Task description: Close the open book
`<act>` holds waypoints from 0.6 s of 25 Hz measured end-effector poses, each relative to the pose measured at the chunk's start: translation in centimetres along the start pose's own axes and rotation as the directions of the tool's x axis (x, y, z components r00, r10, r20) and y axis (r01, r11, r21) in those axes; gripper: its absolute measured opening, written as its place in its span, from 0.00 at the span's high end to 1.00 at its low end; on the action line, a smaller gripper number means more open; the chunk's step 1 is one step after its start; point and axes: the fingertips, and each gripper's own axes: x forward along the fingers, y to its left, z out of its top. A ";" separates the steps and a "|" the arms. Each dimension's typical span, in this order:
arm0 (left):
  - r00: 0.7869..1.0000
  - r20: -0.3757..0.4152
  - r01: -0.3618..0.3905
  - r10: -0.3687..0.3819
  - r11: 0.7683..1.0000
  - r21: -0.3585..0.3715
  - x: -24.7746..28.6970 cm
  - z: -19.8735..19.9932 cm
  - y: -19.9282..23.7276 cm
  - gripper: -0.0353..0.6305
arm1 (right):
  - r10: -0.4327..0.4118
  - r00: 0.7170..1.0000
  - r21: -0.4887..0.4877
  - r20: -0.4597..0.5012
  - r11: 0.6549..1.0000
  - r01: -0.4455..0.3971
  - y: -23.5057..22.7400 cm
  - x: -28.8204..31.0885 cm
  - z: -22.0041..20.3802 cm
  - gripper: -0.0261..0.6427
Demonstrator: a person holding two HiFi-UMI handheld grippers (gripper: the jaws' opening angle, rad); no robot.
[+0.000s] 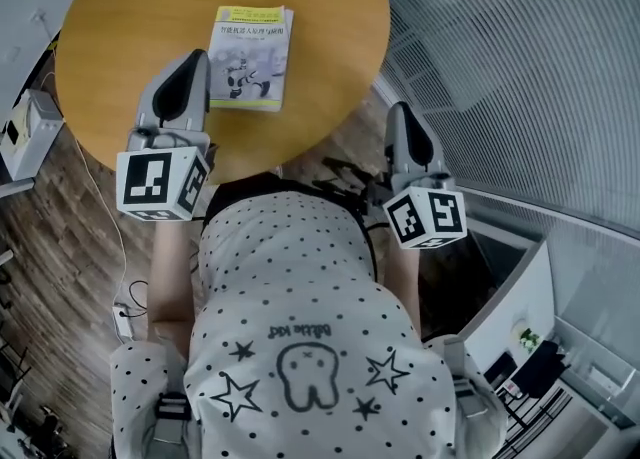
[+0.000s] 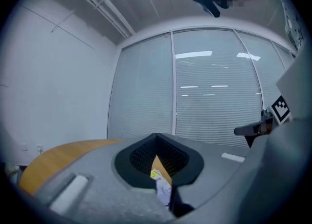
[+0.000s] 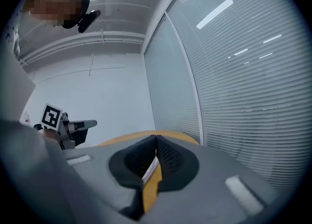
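The book (image 1: 250, 57), its yellow and white cover facing up, lies shut on the round wooden table (image 1: 110, 27). My left gripper (image 1: 196, 57) hovers over the table's near edge, just left of the book, with its jaws shut and nothing held. In the left gripper view a sliver of the book (image 2: 158, 178) shows below the left gripper's (image 2: 156, 136) closed tips. My right gripper (image 1: 398, 110) is off the table's right edge, jaws together and empty. The right gripper view shows the right gripper's (image 3: 156, 139) tips meeting over the table (image 3: 150, 191).
A glass wall with blinds (image 1: 520, 67) curves round the right side. A white box (image 1: 25, 127) with a cable sits on the wooden floor at left. A white cabinet (image 1: 520, 297) stands at lower right. The person's dotted shirt (image 1: 290, 277) fills the near foreground.
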 end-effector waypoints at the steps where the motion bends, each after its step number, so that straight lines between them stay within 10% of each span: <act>1: 1.000 0.015 -0.009 0.009 1.000 -0.003 -0.6 0.5 0.3 0.93 | 0.009 1.000 -0.004 0.002 1.000 -0.009 0.4 0.1 0.0 0.95; 15: 0.986 0.064 -0.152 0.151 0.988 0.003 -8.8 3.4 1.8 0.93 | 0.165 0.986 -0.062 0.029 0.985 -0.163 4.2 0.8 1.9 0.95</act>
